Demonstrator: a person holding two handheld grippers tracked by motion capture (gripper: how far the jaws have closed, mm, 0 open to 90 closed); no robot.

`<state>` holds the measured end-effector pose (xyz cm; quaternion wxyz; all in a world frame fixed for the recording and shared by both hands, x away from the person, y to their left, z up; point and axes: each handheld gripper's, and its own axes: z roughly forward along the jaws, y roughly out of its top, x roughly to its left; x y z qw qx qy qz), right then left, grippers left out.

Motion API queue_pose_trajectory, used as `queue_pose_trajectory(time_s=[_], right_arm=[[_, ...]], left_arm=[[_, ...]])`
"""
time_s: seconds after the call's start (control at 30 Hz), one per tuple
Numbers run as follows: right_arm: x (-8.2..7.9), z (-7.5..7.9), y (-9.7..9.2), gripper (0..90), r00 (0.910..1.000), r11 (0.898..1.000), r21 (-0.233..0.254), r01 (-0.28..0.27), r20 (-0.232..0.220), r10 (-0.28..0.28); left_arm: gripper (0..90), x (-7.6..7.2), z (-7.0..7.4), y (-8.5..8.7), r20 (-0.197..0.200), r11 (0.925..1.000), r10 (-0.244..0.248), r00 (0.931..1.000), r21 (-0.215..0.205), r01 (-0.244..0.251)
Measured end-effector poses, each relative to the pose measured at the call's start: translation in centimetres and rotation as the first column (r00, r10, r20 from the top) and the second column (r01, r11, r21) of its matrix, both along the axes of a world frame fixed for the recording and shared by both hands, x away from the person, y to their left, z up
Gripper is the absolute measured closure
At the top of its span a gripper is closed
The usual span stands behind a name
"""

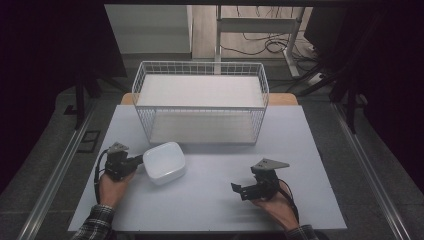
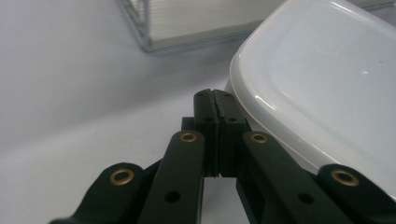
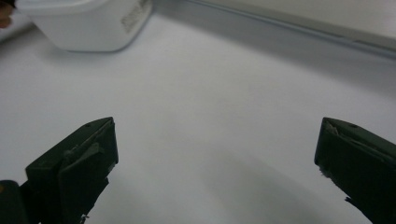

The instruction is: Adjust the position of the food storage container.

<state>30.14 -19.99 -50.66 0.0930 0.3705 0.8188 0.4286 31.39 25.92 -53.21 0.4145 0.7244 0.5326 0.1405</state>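
A white plastic container [image 1: 164,162] with a closed lid sits on the pale table, left of centre. My left gripper [image 1: 139,161] is at the container's left side, its jaws pressed together with nothing between them. In the left gripper view the closed tips [image 2: 215,100] lie right beside the container's [image 2: 322,79] rim; whether they touch it I cannot tell. My right gripper [image 1: 239,191] rests low over the table at the front right, pointing left. Its jaws [image 3: 215,154] stand wide apart over bare table, with the container [image 3: 88,23] farther off.
A white wire basket [image 1: 201,107] with a flat white board in it stands at the back of the table [image 1: 300,150], just beyond the container. Its corner [image 2: 140,28] shows in the left gripper view. Dark floor, cables and a metal frame lie beyond.
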Motion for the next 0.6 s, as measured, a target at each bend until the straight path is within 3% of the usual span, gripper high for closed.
queue_pose_trajectory(time_s=[0.1,0.23,0.27,0.4,0.57,0.6], right_arm=[[0.8,0.0,1.5,5.3,0.9986,0.999,-0.004,-0.039,-0.037,0.039],[1.9,0.5,3.5,35.2,0.9978,0.996,-0.062,-0.066,-0.014,0.065],[2.3,0.6,3.9,46.4,0.9967,0.995,-0.064,-0.081,-0.010,0.080],[3.7,0.8,6.0,71.9,0.9902,0.987,-0.082,-0.140,-0.002,0.140],[5.5,0.6,9.1,87.9,0.9837,0.980,-0.090,-0.177,0.013,0.179],[5.9,0.5,9.7,88.7,0.9821,0.978,-0.093,-0.185,0.019,0.187]], left_arm=[[89.2,0.1,0.0,-0.5,-0.003,0.9999,-0.008,1.0000,-0.008,0.008],[89.2,0.2,-0.1,-1.4,-0.008,0.9996,-0.030,0.9995,-0.002,0.030],[89.2,0.2,-0.1,-1.5,-0.009,0.9995,-0.032,0.9995,-0.005,0.032],[89.0,0.0,0.0,-2.2,-0.021,0.9990,-0.044,0.9988,-0.004,0.044],[88.4,-1.5,0.2,-2.0,-0.025,0.9994,-0.032,0.9992,0.010,0.032],[88.7,-2.4,0.4,-2.0,-0.025,0.9991,-0.040,0.9989,0.013,0.041]])
